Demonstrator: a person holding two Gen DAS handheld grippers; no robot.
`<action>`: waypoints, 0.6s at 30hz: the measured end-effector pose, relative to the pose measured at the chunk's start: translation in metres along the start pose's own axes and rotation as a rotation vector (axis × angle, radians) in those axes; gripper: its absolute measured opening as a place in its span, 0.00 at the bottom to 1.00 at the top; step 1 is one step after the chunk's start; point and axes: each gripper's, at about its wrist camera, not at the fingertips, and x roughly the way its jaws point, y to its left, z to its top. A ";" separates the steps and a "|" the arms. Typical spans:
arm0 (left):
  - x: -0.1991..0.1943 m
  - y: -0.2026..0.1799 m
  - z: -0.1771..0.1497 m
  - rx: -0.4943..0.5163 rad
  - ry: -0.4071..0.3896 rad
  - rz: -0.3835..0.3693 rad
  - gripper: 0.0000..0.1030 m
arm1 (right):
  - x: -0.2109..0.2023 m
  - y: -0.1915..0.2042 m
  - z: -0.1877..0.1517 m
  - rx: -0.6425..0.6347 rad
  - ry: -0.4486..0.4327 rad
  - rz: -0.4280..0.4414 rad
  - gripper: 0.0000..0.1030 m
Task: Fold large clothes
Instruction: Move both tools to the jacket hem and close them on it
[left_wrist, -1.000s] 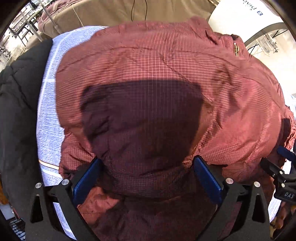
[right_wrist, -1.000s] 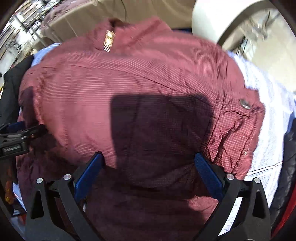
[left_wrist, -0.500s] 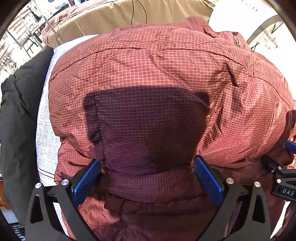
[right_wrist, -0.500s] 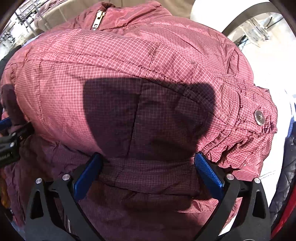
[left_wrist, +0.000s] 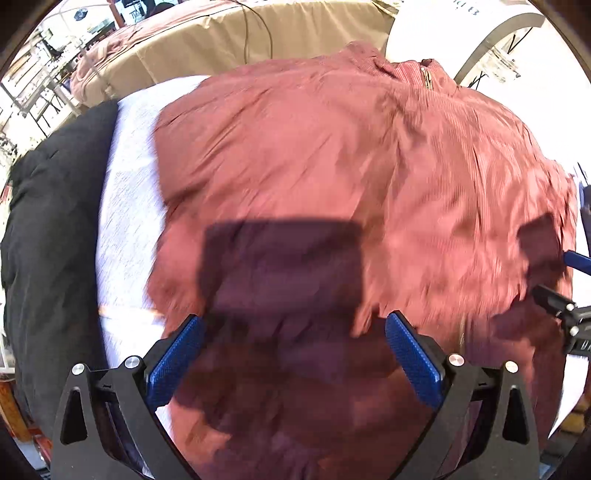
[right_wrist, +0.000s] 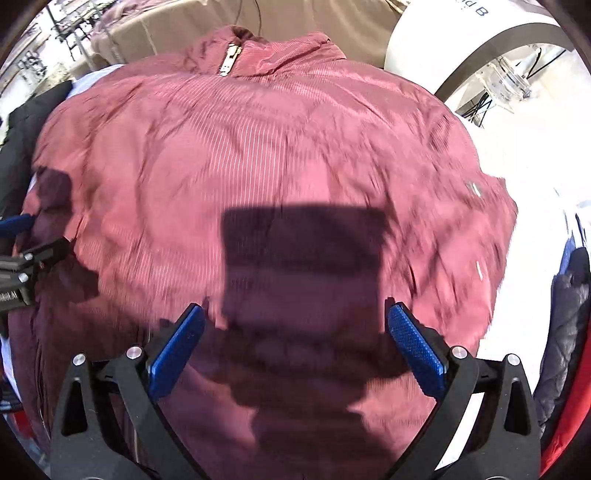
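A dark red checked puffer jacket lies spread on a white-covered surface, its collar and zipper at the far end. It fills the right wrist view too, as the jacket. My left gripper hovers open over the jacket's near edge, blue pads wide apart, nothing between them. My right gripper is also open above the near hem. Each gripper shows at the other view's edge: the right gripper and the left gripper. Both views are motion-blurred.
A black garment lies left of the jacket on the white cover. A tan-covered table stands behind. A white curved unit is at the far right, and dark blue and red clothes hang at the right edge.
Both grippers have pulled back and up from the jacket; it looks smaller and flatter now, with more of the collar and white cover showing. Jaws stayed open.
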 end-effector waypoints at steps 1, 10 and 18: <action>0.000 0.007 -0.015 -0.011 0.001 0.001 0.94 | -0.002 -0.005 -0.010 0.010 0.009 0.005 0.96; -0.012 0.071 -0.121 -0.152 0.077 0.014 0.94 | -0.011 -0.063 -0.135 0.213 0.132 -0.051 0.96; -0.014 0.079 -0.171 -0.128 0.136 -0.038 0.94 | -0.013 -0.075 -0.200 0.323 0.243 -0.002 0.96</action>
